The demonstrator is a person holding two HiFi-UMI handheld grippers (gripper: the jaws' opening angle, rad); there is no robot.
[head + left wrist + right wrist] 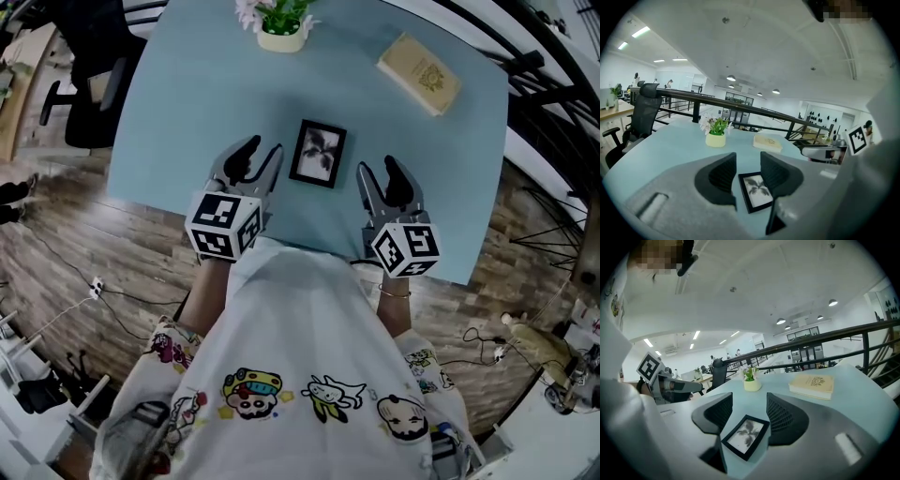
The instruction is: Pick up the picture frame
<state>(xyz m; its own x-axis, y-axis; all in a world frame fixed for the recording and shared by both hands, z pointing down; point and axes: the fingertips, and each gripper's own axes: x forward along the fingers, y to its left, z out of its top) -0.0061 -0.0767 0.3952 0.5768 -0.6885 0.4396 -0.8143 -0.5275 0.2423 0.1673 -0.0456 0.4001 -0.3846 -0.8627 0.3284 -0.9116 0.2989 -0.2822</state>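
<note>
Head view: finds picture frame (pixel 318 154) lying flat on worktop (pixel 187 94), left hand-held gripper (pixel 265 147) at its 9 o'clock, right hand-held gripper (pixel 378 167) at 3, both spread, empty; risks shoving it toward 12 through one-sided contact, no edge raised.

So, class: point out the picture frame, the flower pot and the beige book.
picture frame (pixel 318 153), head view, middle of its print.
flower pot (pixel 280 40), head view, its front wall.
beige book (pixel 419 73), head view, middle of its cover.

A black picture frame (pixel 318 154) with a grey leaf print lies on the pale blue table (pixel 187 103).
</note>
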